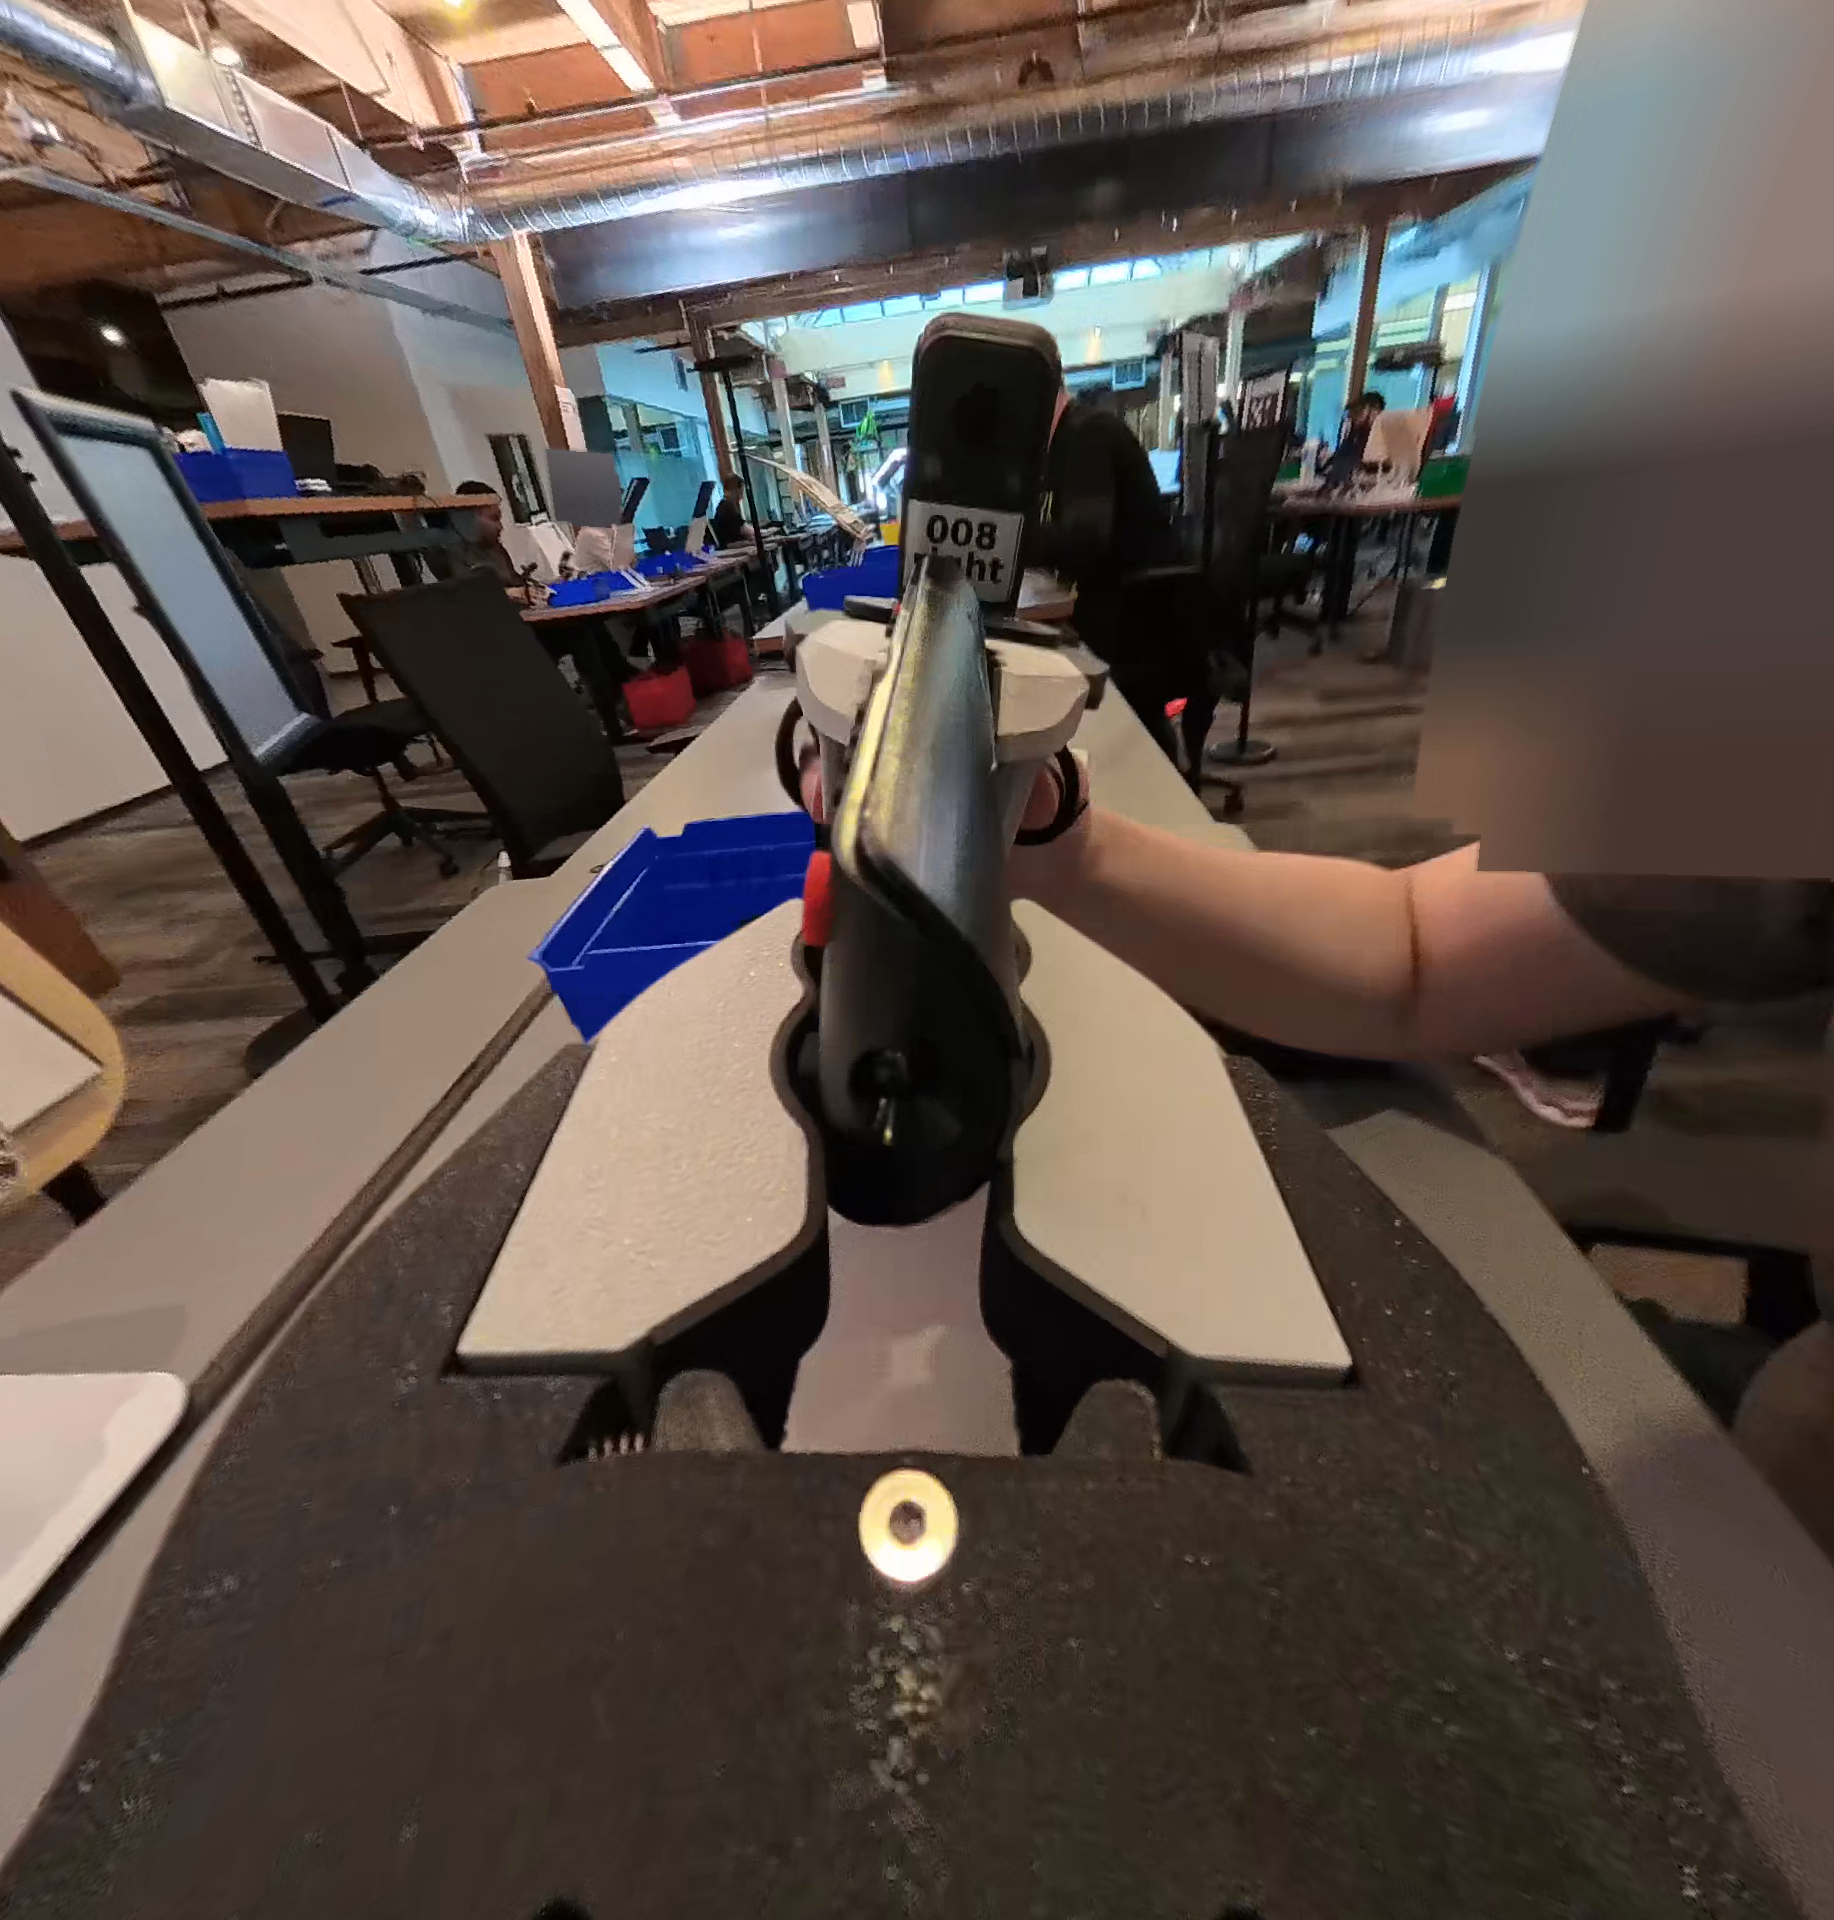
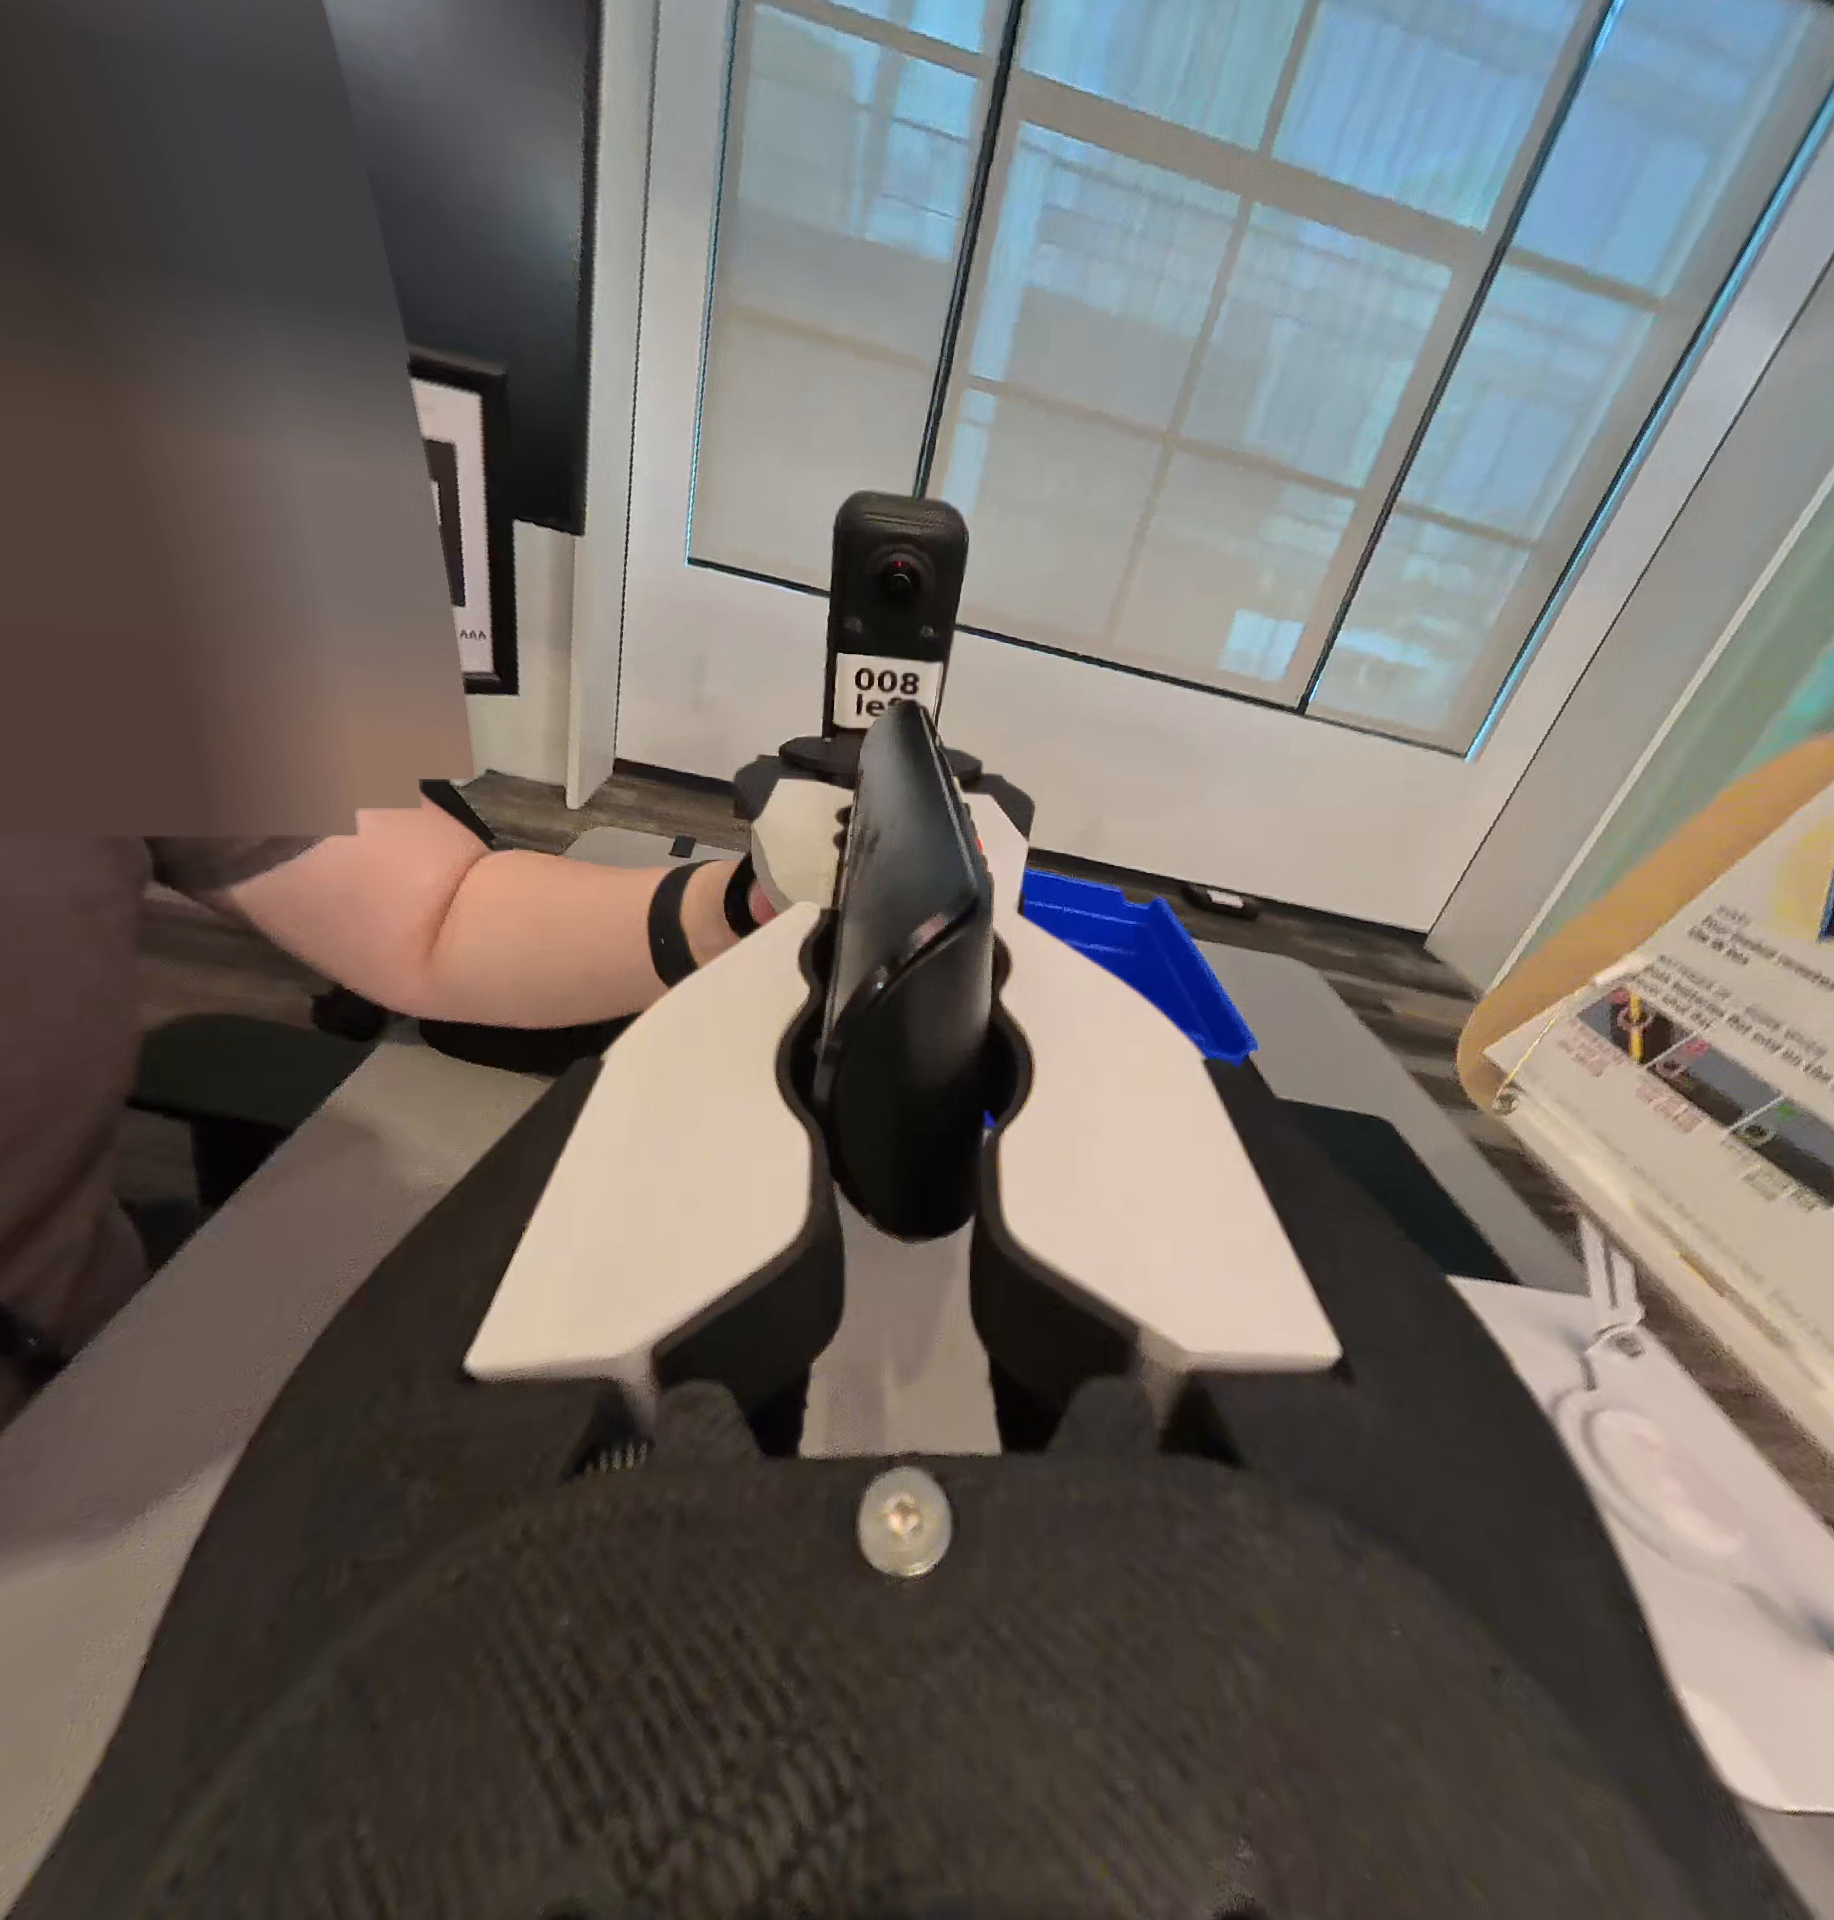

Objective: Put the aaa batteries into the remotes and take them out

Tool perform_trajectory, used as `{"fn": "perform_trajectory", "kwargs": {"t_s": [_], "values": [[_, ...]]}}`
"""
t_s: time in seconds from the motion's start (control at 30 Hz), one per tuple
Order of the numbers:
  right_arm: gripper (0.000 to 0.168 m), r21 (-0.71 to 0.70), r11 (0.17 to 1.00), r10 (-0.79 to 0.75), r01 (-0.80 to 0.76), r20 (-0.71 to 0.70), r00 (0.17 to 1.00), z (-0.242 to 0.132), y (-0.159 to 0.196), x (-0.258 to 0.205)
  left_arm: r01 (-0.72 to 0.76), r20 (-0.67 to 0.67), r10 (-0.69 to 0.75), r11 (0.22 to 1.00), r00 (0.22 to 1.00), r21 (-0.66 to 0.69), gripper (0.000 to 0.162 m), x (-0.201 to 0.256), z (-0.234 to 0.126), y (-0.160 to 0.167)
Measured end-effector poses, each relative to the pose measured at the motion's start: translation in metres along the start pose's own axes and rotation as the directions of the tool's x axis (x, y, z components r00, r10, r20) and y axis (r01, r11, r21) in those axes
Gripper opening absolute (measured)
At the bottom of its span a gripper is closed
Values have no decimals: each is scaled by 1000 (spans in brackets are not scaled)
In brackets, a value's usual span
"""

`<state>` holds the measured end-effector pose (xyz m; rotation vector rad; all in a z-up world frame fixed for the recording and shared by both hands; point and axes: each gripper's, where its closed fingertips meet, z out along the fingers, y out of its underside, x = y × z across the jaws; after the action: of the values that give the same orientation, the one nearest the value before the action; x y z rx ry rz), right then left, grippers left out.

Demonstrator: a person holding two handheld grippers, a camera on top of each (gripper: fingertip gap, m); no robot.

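Left hand-held gripper [image 1: 908,1101] clamped on one end of black remote [image 1: 908,935]; right hand-held gripper [image 2: 908,1081] clamped on opposite end. Remote held edge-up in air between both, above tabletop [image 1: 373,1122], blue bin [image 1: 684,925] just beyond. No batteries in view. Risks judged: twisting or slipping under opposed pull; dropped remote if either grip eased.

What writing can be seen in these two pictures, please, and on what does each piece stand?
White sticker under the black camera, left wrist view: bold print, which I do not repeat.
White label under the facing camera, right wrist view: the same, with its lower edge hidden by the remote.
Instruction sheet at the right: too small and blurred to read.
Framed notice at the left: too small to read.
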<state>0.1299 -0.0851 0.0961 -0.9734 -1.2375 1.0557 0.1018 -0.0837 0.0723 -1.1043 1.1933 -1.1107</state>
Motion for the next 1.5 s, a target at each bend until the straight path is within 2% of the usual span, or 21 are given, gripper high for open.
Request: {"fn": "perform_trajectory", "kwargs": {"t_s": [0.1,0.23,0.53,0.87,1.03,1.2,1.4,1.5], "values": [[25,12,998,-66,66,13,998,-3,-5,-6,-39,-22,39,999,999,6,31,7,-2,-6],[25,13,998,-69,68,21,997,-6,-5,-6,-68,-38,66,996,997,-59,32,10,-7,-3],[25,-13,993,115,-115,43,992,-4,7,3,-113,36,118,985,992,-133,25,0,-11,1],[25,-12,933,360,-360,39,932,-3,21,20,52,79,-32,964,996,-262,25,-13,-13,22],[25,8,892,450,-451,37,892,-2,31,27,84,144,-47,962,989,-262,31,-25,-9,31],[25,29,861,507,-508,42,861,-1,35,32,137,152,-105,966,983,-218,28,-29,-9,30],[27,44,845,531,-534,59,845,0,41,34,135,163,-96,959,982,-248,25,-31,-12,34],[27,76,821,563,-566,54,824,-1,41,39,207,154,-176,954,972,-218,25,-34,-10,38]]}}
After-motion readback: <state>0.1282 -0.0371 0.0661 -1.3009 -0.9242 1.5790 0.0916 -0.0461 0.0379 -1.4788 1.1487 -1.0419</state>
